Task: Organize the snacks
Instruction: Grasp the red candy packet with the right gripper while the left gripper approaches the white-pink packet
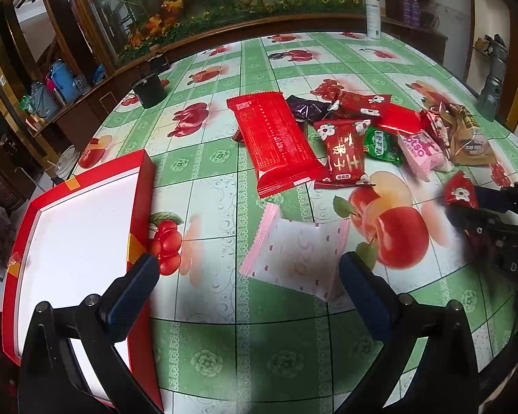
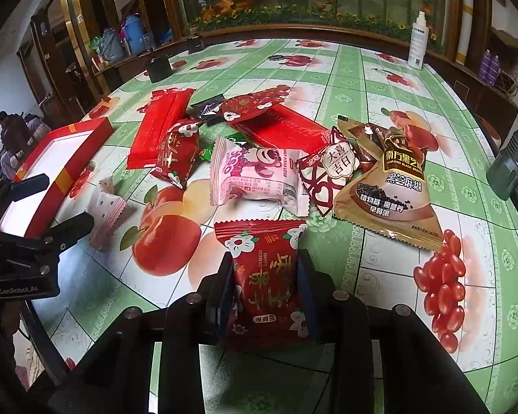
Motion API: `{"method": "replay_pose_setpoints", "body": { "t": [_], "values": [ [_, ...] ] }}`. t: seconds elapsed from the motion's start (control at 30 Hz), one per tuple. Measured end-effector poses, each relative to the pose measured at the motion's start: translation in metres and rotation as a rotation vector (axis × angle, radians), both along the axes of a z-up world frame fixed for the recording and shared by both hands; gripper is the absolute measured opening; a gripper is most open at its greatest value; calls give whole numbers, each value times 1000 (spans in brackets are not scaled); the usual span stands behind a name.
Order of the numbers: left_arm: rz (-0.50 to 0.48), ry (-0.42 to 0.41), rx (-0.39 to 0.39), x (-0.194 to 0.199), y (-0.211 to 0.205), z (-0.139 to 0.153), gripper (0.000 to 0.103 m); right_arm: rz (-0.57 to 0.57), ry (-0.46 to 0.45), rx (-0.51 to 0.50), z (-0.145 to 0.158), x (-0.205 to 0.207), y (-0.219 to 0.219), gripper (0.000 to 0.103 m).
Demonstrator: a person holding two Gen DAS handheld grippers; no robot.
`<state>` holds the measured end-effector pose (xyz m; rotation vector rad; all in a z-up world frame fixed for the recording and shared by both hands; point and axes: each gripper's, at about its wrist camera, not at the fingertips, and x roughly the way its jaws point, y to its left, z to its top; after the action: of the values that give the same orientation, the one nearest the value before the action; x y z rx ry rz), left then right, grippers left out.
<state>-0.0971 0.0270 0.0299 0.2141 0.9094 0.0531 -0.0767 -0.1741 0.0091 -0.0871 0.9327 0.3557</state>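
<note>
My right gripper [image 2: 266, 258] is shut on a red flower-printed snack packet [image 2: 269, 283], held just above the table; the left wrist view shows that packet [image 1: 461, 191] at the right edge. My left gripper [image 1: 250, 272] stands open over a pale pink dotted packet [image 1: 293, 252], which lies flat between and just beyond its fingertips. A red box with a white inside [image 1: 141, 186] sits at the left, beside the left finger. Several more snacks lie in a pile beyond: a long red packet [image 1: 276, 138], a pink bear packet [image 2: 255, 176], a gold sesame pouch [image 2: 390, 186].
A white spray bottle [image 2: 417, 41] and a small black container [image 2: 159, 65] stand near the far table edge. A grey device [image 2: 511, 162] stands at the right edge. The fruit-print tablecloth [image 1: 203, 345] is bare near me. People sit in the far left background [image 2: 13, 131].
</note>
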Motion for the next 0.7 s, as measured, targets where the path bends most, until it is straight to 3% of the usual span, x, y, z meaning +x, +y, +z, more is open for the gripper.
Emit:
{"method": "replay_pose_setpoints", "body": {
  "t": [0.5, 0.7],
  "values": [
    [0, 54, 9, 12, 0, -17, 103, 9, 6, 48, -1, 0, -6, 41],
    [1, 80, -45, 15, 11, -20, 103, 19, 6, 47, 0, 0, -4, 45]
  ]
}}
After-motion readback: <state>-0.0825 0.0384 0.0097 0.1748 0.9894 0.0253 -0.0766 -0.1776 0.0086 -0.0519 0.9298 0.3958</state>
